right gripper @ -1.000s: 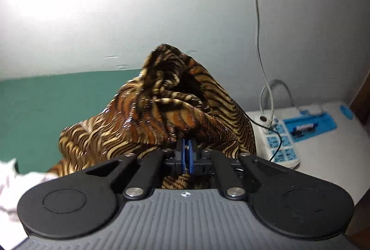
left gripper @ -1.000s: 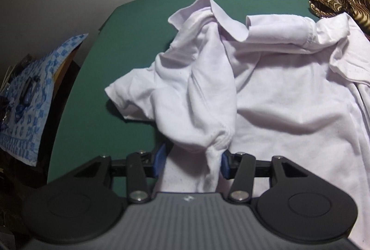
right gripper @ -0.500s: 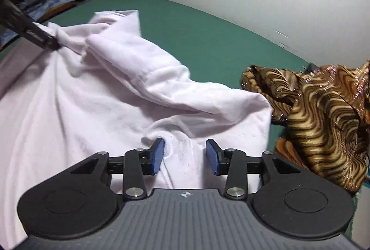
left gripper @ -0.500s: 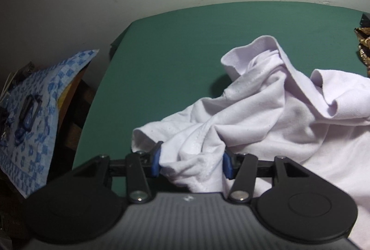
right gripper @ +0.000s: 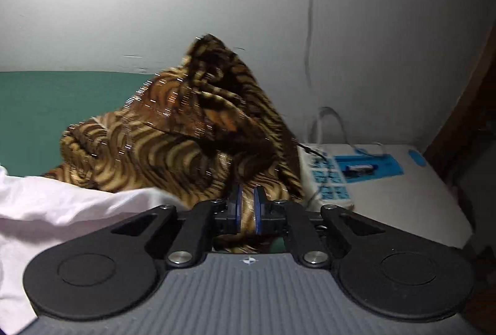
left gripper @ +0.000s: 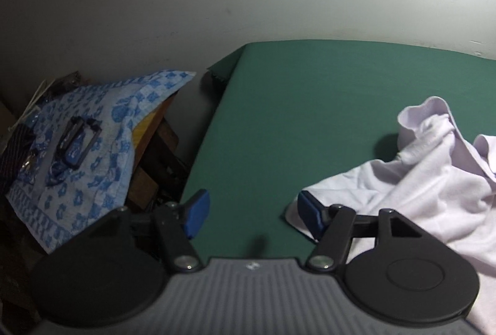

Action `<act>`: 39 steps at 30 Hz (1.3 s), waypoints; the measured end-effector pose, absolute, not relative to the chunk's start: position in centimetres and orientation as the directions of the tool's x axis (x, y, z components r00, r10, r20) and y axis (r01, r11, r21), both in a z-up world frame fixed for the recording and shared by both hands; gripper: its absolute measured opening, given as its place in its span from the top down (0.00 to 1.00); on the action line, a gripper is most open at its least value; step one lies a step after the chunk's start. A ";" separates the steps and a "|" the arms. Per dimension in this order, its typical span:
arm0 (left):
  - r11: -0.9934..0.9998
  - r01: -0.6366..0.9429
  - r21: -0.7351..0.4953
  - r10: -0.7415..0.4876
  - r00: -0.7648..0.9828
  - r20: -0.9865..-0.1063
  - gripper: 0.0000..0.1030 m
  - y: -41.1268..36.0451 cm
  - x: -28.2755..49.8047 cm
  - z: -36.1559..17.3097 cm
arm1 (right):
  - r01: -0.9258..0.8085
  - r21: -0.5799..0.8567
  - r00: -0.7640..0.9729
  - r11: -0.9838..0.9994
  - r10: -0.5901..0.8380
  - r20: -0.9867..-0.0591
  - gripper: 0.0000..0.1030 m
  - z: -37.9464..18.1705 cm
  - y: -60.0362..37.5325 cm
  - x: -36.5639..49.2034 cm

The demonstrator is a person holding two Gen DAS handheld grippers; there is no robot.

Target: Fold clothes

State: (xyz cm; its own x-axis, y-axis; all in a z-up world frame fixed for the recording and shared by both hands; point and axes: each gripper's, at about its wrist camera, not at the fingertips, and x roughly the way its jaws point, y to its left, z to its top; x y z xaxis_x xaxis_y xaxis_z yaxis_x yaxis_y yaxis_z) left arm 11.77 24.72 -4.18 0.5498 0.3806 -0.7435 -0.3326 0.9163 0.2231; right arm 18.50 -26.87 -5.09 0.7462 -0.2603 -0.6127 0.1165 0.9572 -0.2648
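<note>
Left tongs [left gripper: 251,215] gape empty beside the floppy white shirt [left gripper: 418,180]; right tongs [right gripper: 245,209] pinch slippery tiger-print fabric [right gripper: 186,143], so grab hems

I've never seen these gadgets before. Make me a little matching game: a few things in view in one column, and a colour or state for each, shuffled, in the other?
Things:
1. left tongs
2. right tongs
3. table cover
4. shirt

States:
A. green
B. pale, crumpled
C. wide open, holding nothing
D. nearly shut on the striped brown fabric

Pairs: 1-C, 2-D, 3-A, 4-B
</note>
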 end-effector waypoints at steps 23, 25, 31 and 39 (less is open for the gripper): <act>0.920 -0.317 0.231 0.373 0.525 -0.765 0.97 22.8 18.6 -7.5 | -0.220 -0.042 0.725 0.975 0.135 -0.675 0.98 -6.7 -23.1 18.1; 0.895 -0.373 0.243 0.422 0.536 -0.731 0.97 24.3 19.0 -6.0 | -0.160 0.016 0.775 0.987 0.135 -0.618 0.99 -4.9 -24.3 18.6; 0.836 -0.473 0.280 0.516 0.500 -0.695 0.97 29.1 21.4 -3.3 | -0.024 0.043 0.808 0.999 0.045 -0.587 0.99 -3.6 -25.4 21.2; 0.771 -0.470 0.430 0.618 0.389 -0.683 0.83 31.1 20.4 -5.0 | 0.067 -0.058 0.763 0.996 -0.088 -0.641 0.69 -5.6 -24.1 22.8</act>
